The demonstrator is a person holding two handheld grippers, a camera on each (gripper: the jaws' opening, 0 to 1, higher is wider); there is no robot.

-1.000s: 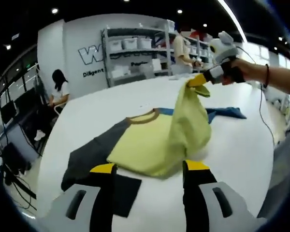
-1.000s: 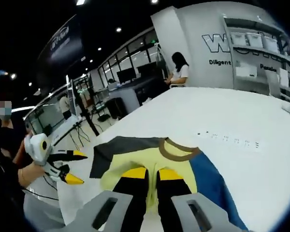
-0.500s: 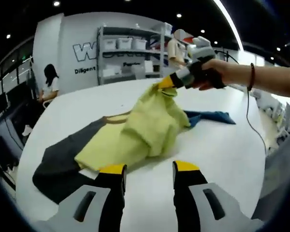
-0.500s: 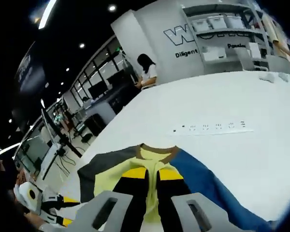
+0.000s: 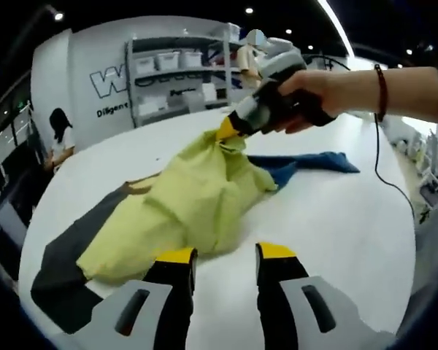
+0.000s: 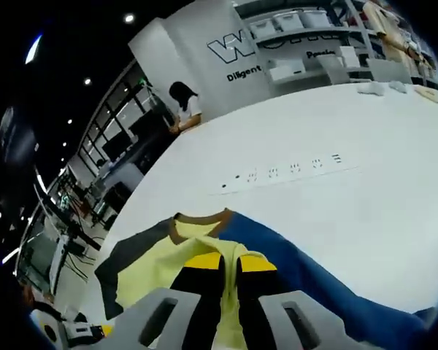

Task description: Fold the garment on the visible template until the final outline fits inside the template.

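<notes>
Ahead in the left gripper view, my left gripper (image 5: 223, 262) hovers with its jaws spread and nothing between them, just short of the shirt (image 5: 182, 211) bunched on the white table (image 5: 336, 233). Beyond the shirt's yellow heap, my right gripper (image 5: 230, 130), held in a hand (image 5: 317, 95), lifts a pinched fold; a blue sleeve (image 5: 314, 162) trails right, a grey part (image 5: 73, 255) lies left. Next, in the right gripper view, my right gripper (image 6: 228, 264) jaws are pressed together on yellow shirt (image 6: 168, 255) cloth, the brown collar (image 6: 197, 220) just beyond, blue fabric (image 6: 314, 281) to the shirt's right on the table (image 6: 350, 197).
</notes>
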